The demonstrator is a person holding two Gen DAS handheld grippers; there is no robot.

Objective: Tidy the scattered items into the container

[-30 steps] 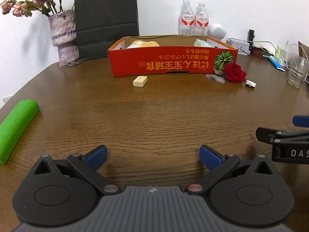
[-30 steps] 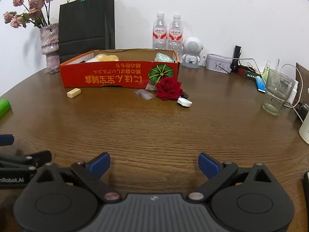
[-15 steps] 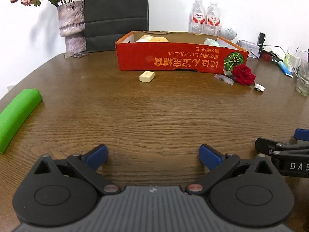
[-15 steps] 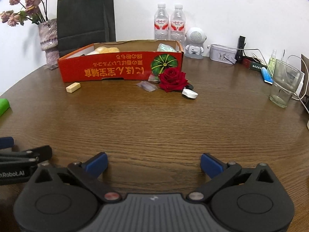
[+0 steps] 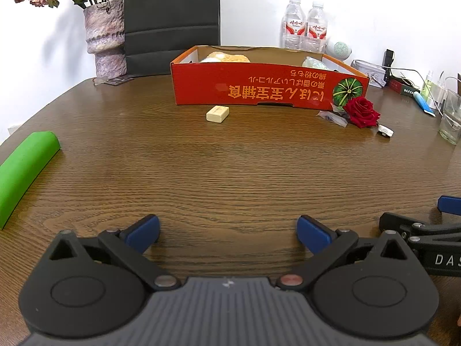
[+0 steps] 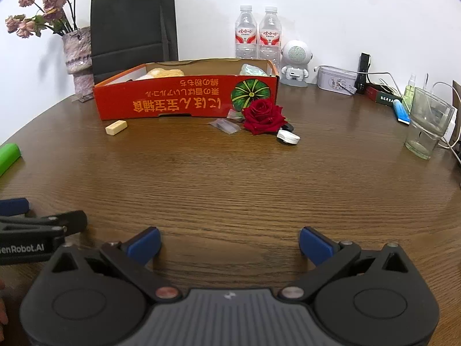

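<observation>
A red cardboard box [image 5: 259, 89] [image 6: 178, 102] stands open at the far middle of the brown table, with a yellowish item and a pale green packet inside. In front of it lie a cream block [image 5: 217, 113] [image 6: 116, 127], a clear wrapper [image 5: 331, 116] [image 6: 225, 125], a red rose [image 5: 360, 111] [image 6: 262, 116] and a small white piece [image 5: 385, 130] [image 6: 287, 137]. My left gripper [image 5: 228, 230] and right gripper [image 6: 229, 240] hover open and empty near the table's front edge, side by side, far from all items.
A green foam roll [image 5: 24, 170] lies at the left edge. Behind the box stand a vase of dried flowers [image 5: 105, 39], a black paper bag [image 6: 132, 26], two water bottles [image 6: 258, 33] and a white speaker [image 6: 296, 63]. A glass [image 6: 428, 122], cables and small boxes crowd the right side.
Both grippers have tilted and moved slightly forward, so the box and scattered items sit lower and nearer in both views. Jaws stay open.
</observation>
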